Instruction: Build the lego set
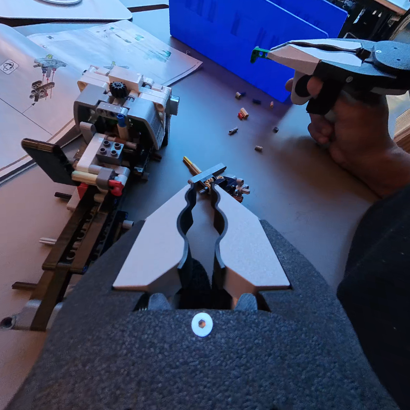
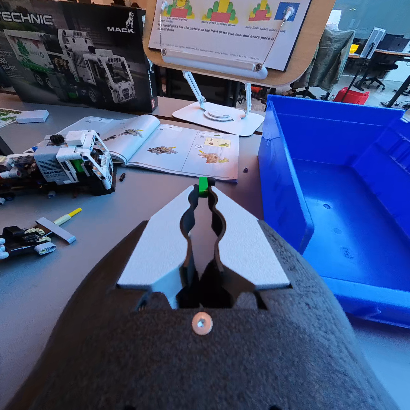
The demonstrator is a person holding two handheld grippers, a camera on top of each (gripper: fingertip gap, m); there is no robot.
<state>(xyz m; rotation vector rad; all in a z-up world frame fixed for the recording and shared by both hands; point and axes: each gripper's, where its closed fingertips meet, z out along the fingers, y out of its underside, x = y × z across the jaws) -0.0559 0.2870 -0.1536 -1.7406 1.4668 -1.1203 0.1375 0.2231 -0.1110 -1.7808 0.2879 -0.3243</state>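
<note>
Two handheld grippers at work over a grey table [image 2: 133,199], seen left to right: at far left a part-built white-and-grey lego truck [image 1: 124,115] lies on the tabletop, its black chassis running toward the camera, w/ an open instruction booklet [image 1: 66,57] behind it. Centre, the left gripper [image 1: 203,188] sits low over a small sub-assembly [image 1: 213,177], a grey beam on a tan-and-yellow axle w/ tan gears and black connectors; its jaws stand narrow, tips right at the grey beam and the gear cluster, but whether they actually pinch it can't be told from this angle. Loose small pieces [image 1: 243,113], tan, red, dark blue and grey, are scattered on the table btwn the sub-assembly and a blue bin [image 1: 221,44]. At right, the right gripper [image 1: 267,54], held in a person's hand [image 1: 346,131], is raised above the table in front of the bin, clamped on a small green lego piece [image 1: 257,54] that sticks out past its tips. From the right wrist cam, that green piece [image 2: 203,186] stands upright btwn the fingertips, w/ the booklet's open pages beyond it, the lego box [image 2: 77,55] and a document stand [image 2: 221,115] at the back, and the blue bin's interior to the right
</note>
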